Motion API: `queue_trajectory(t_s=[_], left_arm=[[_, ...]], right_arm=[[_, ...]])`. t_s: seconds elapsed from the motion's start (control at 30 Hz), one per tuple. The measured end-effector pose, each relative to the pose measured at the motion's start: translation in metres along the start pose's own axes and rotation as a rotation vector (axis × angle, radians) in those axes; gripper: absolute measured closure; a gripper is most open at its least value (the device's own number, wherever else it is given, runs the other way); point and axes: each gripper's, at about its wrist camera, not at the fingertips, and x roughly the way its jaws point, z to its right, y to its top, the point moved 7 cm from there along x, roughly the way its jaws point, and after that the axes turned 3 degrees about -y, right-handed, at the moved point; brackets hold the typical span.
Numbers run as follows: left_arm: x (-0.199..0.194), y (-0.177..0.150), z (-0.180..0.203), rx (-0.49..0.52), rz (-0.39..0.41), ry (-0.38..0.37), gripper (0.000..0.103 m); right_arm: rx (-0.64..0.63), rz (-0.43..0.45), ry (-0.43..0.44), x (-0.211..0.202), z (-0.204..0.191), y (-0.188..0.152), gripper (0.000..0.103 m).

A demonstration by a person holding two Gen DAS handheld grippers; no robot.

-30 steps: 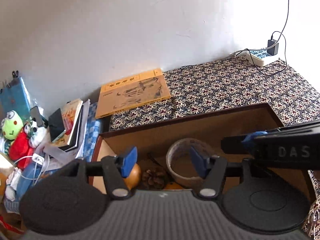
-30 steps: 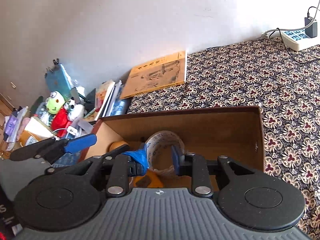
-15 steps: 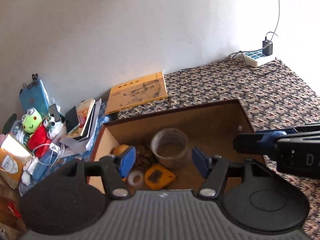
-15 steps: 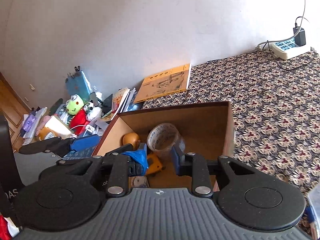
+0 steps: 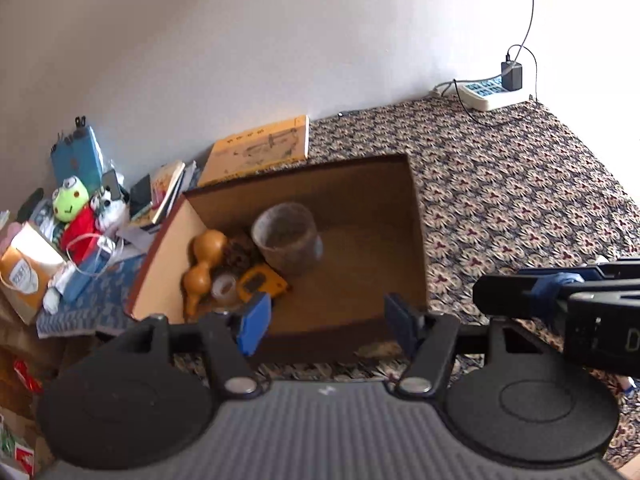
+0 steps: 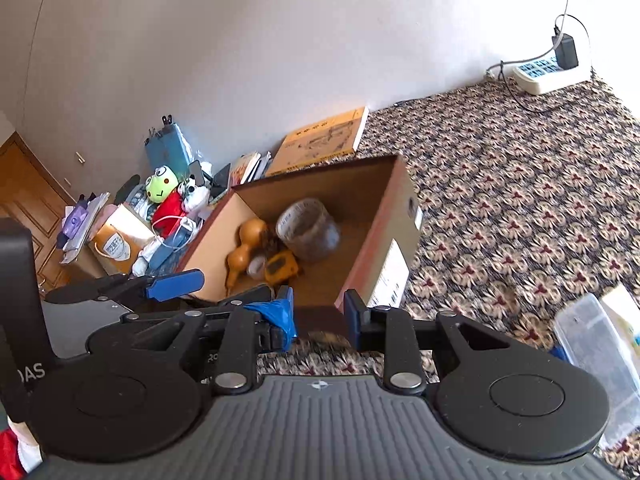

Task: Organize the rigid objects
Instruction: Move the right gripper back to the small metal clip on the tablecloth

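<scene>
black tool [image 5: 326, 322] frames, blue fingertips [image 5: 253, 322], silver screws

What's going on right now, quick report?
Left gripper open, empty. Right gripper open, empty. Tape roll sits in the cardboard box. Nothing in the way.

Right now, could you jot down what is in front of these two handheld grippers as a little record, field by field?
container: open cardboard box on a patterned cloth
in the box: large roll of clear tape, gourd, pine cone, yellow tape measure, small tape roll, all crowded toward its left side
left gripper: open, empty, above the box's near edge
right gripper: open, empty, near the box's corner
behind box: yellow book, power strip
left of box: frog plush amid clutter
</scene>
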Motion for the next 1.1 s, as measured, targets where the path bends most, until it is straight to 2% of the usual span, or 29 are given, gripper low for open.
queue_trajectory(t_s=[0.33, 0.7, 1.1], left_arm=[[-0.001, -0.021, 0.039, 0.021, -0.051, -0.01, 0.035], [0.013, -0.039, 0.072, 0.05, -0.108, -0.068, 0.034], [0.041, -0.061, 0.074, 0.036, -0.19, -0.127, 0.034]], right_arm=[[0.044, -0.012, -0.003, -0.017, 0.034, -0.027, 0.093], [0.132, -0.042, -0.015, -0.022, 0.068, -0.047, 0.093], [0.237, -0.09, -0.023, -0.004, 0.085, -0.067, 0.093]])
